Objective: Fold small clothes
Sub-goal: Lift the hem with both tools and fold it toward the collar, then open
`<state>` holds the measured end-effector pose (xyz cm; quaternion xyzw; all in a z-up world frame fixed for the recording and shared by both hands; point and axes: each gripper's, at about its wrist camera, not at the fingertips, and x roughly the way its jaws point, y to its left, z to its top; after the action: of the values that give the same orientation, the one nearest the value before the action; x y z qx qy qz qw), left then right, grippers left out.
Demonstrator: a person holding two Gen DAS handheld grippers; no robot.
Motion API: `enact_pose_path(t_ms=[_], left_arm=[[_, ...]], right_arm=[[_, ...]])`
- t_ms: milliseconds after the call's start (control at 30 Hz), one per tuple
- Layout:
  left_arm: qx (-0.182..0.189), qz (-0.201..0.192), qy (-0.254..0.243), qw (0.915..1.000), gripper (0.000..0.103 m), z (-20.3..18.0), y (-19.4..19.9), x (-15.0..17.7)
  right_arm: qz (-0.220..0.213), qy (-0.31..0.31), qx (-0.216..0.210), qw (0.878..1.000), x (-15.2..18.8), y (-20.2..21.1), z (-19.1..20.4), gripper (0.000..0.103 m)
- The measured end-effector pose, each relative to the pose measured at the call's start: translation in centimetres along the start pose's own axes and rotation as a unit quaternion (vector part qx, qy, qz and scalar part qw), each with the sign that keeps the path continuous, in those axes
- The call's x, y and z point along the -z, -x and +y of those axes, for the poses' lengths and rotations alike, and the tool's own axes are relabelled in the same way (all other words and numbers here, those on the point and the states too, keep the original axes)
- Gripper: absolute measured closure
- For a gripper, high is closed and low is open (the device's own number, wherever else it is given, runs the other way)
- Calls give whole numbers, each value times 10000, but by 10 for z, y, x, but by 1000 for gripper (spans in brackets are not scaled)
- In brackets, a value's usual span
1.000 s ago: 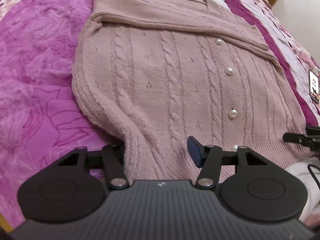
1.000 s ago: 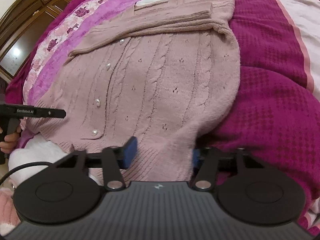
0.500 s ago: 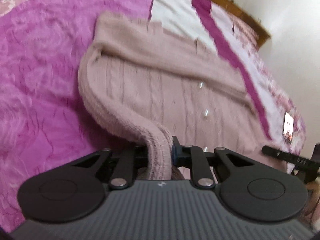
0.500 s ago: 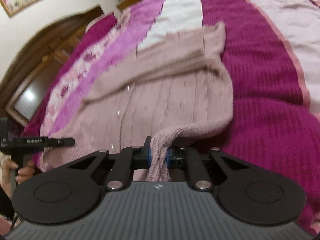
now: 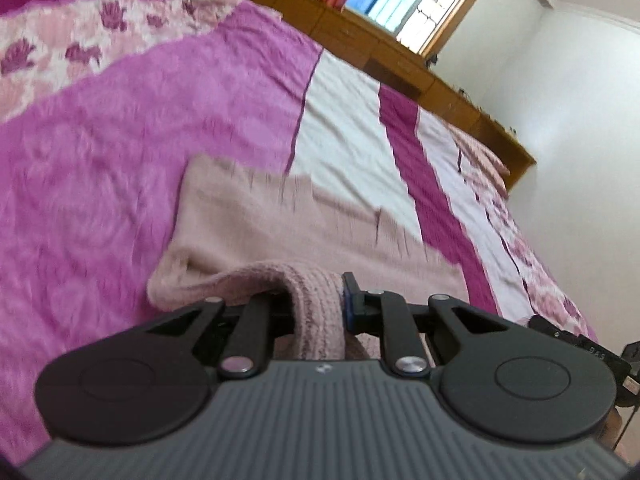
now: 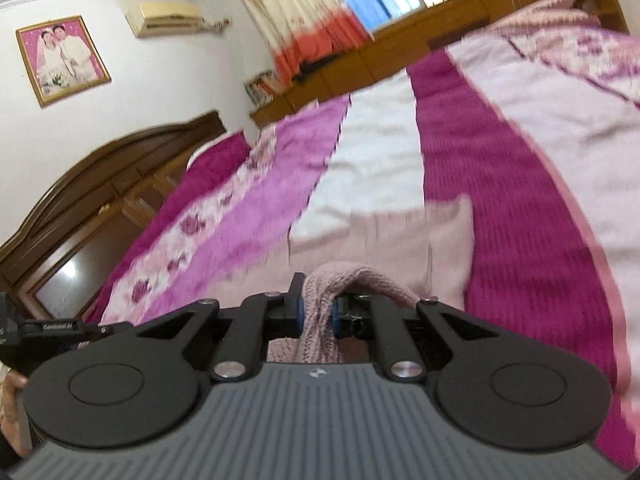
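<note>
A dusty-pink cable-knit cardigan (image 5: pixel 256 220) lies on the bed, its far part flat and its near hem lifted. My left gripper (image 5: pixel 316 300) is shut on the ribbed hem at the cardigan's left corner, and the knit bunches up between its blue pads. My right gripper (image 6: pixel 318 312) is shut on the hem at the right corner; in its view the cardigan (image 6: pixel 384 236) stretches away, with the knit folded over the jaws. Each gripper shows at the other view's edge: the right gripper (image 5: pixel 580 352) at the far right, the left gripper (image 6: pixel 60 328) at the far left.
The bed cover (image 5: pixel 100 160) has magenta, pink floral and white stripes. A wooden ledge (image 5: pixel 400 60) runs along the bed's far side under a window. A dark wooden headboard (image 6: pixel 100 184) stands left in the right wrist view. A hand (image 6: pixel 12 384) holds the left gripper.
Both grippers went from open around the hem to shut on it. They then rose and tilted up, lifting the hem off the bed, so the room and window came into view.
</note>
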<state>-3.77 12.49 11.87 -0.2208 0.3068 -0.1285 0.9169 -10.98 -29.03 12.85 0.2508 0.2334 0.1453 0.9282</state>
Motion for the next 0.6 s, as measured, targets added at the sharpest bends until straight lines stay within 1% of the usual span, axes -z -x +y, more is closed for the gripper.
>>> enact_pose_path(t_ms=[200, 333, 433, 600], left_arm=[[-170, -372, 21, 9992, 86, -9, -17, -37], [-329, -583, 19, 9978, 86, -11, -29, -57], [-384, -653, 109, 9971, 86, -7, -41, -71], [-522, -624, 164, 9965, 86, -2, -69, -87]], right_arm=[[-451, -25, 31, 9990, -40, -28, 3, 90], [-672, -12, 120, 9977, -60, -48, 5, 90], [-770, -30, 199, 9968, -70, -64, 4, 90], [-806, -97, 372, 9960, -77, -94, -4, 90]])
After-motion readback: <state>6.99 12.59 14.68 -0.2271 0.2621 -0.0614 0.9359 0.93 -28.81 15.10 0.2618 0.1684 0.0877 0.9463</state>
